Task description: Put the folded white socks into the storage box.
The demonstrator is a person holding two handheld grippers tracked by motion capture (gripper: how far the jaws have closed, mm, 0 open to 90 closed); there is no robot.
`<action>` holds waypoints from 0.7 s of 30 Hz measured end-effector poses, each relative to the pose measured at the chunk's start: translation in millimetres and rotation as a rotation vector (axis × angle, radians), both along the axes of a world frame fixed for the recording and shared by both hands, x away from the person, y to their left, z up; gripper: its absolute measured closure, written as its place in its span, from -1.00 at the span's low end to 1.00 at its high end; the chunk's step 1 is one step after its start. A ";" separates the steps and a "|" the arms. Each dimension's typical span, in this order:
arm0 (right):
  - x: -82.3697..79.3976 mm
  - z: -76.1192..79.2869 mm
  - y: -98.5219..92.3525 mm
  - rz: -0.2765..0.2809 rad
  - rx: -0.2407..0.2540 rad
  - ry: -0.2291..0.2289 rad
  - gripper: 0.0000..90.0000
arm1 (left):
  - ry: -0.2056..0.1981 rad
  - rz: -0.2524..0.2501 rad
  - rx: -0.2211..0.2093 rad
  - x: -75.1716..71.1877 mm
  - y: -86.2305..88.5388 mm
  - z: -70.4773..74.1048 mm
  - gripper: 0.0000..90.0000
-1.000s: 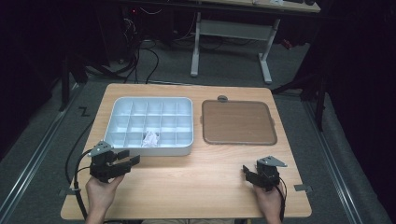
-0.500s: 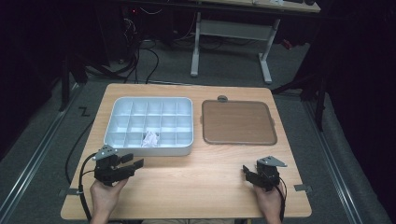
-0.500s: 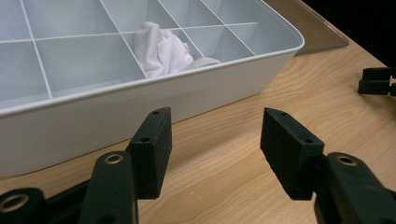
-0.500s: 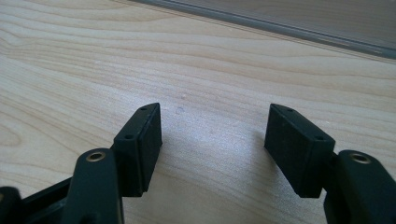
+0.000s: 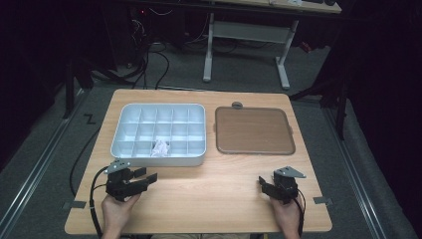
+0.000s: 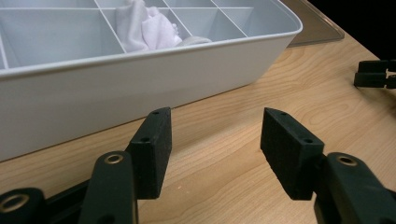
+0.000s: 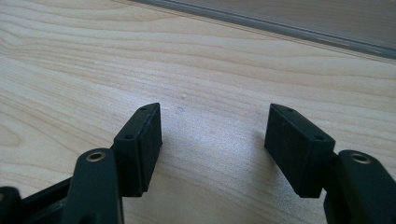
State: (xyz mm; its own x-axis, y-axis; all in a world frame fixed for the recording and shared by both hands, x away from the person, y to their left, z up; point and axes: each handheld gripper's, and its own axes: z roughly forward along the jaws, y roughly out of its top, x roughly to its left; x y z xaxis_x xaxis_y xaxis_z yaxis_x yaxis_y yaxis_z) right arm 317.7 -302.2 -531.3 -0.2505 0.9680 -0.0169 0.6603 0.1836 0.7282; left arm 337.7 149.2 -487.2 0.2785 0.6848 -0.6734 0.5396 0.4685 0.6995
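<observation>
Nothing is held right now. The left tongs [image 5: 142,180] are spread wide, with only bare wood seen between the jaws. The right tongs [image 5: 266,185] are spread wide too and are empty.

A small white crumpled cloth [image 5: 160,147] is seen in the grey tray with many little boxes [image 5: 123,124]. It sits in a box of the row closest to the left tongs, just over the tray wall in front of them and a little toward the right tongs. So it can be judged that the cloth is already put away, and that little or nothing is left to do with it. No other loose thing is seen on the wooden table [image 5: 209,199].

The cloth looks soft and wrinkled, bunched into a small lump that rises above the dividers. A flat brown lid [image 5: 254,130] lies ahead of the right tongs, beside the tray.
</observation>
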 end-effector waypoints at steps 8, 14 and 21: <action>0.0 0.0 0.0 0.001 -0.001 -0.001 -0.18 | 0.004 -0.001 0.011 -0.7 -7.9 -8.0 -0.02; 0.1 0.0 0.0 0.001 -0.002 -0.001 -0.18 | 0.008 -0.014 0.034 -0.9 -15.5 -14.9 -0.02; 0.0 0.0 0.0 0.001 -0.002 -0.001 -0.18 | 0.010 -0.024 0.068 -0.1 -24.0 -23.6 -0.02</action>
